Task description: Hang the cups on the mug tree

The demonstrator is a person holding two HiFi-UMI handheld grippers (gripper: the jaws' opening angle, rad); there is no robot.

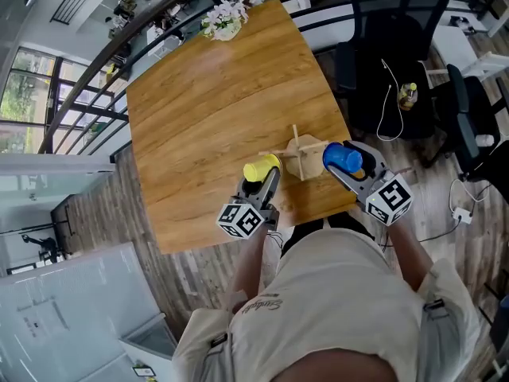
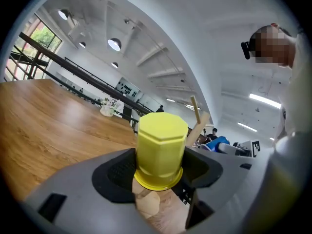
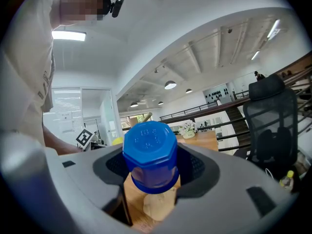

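A wooden mug tree (image 1: 300,156) with thin pegs stands near the table's front edge. My left gripper (image 1: 264,178) is shut on a yellow cup (image 1: 261,169), held just left of the tree. In the left gripper view the yellow cup (image 2: 160,150) sits bottom-up between the jaws, with a tree peg (image 2: 196,114) behind it. My right gripper (image 1: 350,169) is shut on a blue cup (image 1: 343,158), just right of the tree. The blue cup (image 3: 150,156) fills the jaws in the right gripper view, bottom toward the camera.
The wooden table (image 1: 215,110) carries a vase of white flowers (image 1: 223,20) at its far edge. A black office chair (image 1: 390,46) stands to the right. A metal railing (image 1: 95,70) runs past the far left side.
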